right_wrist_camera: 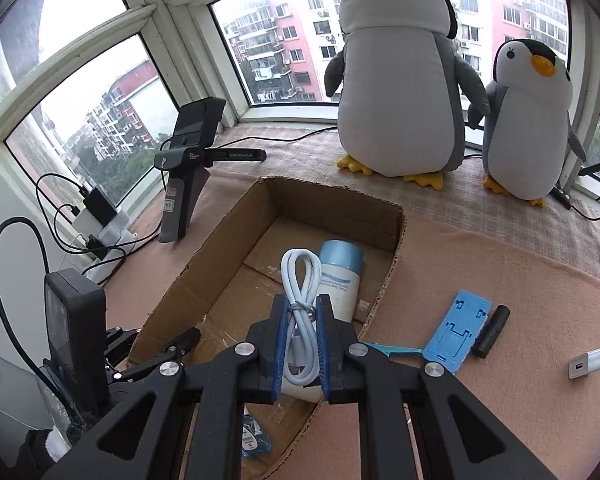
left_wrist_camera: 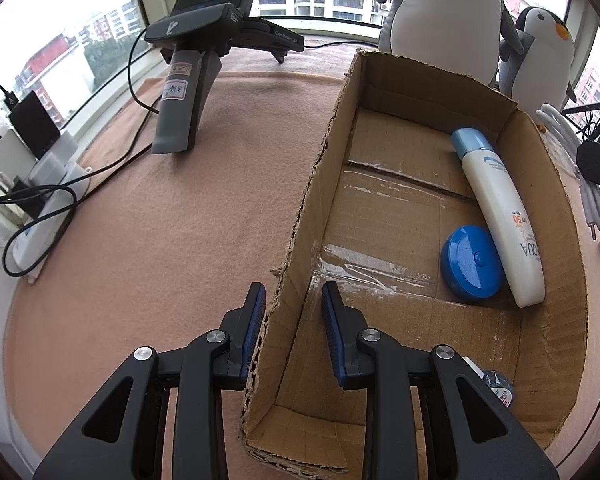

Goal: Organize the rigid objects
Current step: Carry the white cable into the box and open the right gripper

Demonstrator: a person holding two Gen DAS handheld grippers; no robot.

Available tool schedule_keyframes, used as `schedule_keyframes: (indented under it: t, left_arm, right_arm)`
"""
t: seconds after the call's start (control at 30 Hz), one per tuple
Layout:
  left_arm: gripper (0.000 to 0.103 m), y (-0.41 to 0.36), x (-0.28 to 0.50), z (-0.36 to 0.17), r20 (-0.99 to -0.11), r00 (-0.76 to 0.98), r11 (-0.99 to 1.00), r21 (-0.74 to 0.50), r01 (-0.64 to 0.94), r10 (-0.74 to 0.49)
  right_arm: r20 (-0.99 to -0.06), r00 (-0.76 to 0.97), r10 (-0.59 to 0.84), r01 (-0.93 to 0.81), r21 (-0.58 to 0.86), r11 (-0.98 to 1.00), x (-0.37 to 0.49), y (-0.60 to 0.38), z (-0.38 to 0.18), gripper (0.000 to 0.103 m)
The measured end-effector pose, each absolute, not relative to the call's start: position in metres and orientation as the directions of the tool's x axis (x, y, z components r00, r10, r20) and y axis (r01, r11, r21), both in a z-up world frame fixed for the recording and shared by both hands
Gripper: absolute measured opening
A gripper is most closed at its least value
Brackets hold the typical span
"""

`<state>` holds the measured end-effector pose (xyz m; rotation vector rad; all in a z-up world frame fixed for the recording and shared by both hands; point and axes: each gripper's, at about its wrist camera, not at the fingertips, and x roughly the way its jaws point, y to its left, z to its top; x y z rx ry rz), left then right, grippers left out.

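An open cardboard box [left_wrist_camera: 548, 184] [right_wrist_camera: 216, 240] lies on the pink cloth. Inside lie a white sunscreen bottle [left_wrist_camera: 500, 216] [right_wrist_camera: 340, 280] with a light blue cap and a round blue tin [left_wrist_camera: 472, 262]. My left gripper [left_wrist_camera: 294, 300] is open and straddles the box's left wall, one finger outside and one inside. My right gripper [right_wrist_camera: 302, 312] is shut on a coiled white cable [right_wrist_camera: 300, 280] and holds it above the box. The same cable [left_wrist_camera: 596, 200] shows at the right edge of the left wrist view.
Right of the box lie a blue phone stand [right_wrist_camera: 458, 328], a black cylinder [right_wrist_camera: 492, 330], a teal tool [right_wrist_camera: 396, 349] and a white adapter [right_wrist_camera: 588, 362]. Two plush penguins [right_wrist_camera: 400, 80] stand at the window. A spare gripper [left_wrist_camera: 196, 60] and a power strip [left_wrist_camera: 44, 200] sit at left.
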<state>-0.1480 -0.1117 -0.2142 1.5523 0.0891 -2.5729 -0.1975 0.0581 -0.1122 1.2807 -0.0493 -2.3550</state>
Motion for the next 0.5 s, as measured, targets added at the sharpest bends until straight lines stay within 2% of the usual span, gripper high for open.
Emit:
schedule_keyframes:
  t: [0.4,0.5]
  left_arm:
    - [0.026,-0.112,-0.149,-0.214,-0.884,-0.460,-0.989,0.016,0.148,-0.083]
    - [0.026,-0.112,-0.148,-0.214,-0.884,-0.461,-0.989,0.016,0.148,-0.083]
  right_arm:
    - [-0.801,-0.395,-0.449,0.425,0.274,-0.863,-0.195,0.016,-0.130,0.013]
    - [-0.802,-0.393,-0.450,0.425,0.275,-0.862,-0.195,0.016,-0.129,0.018]
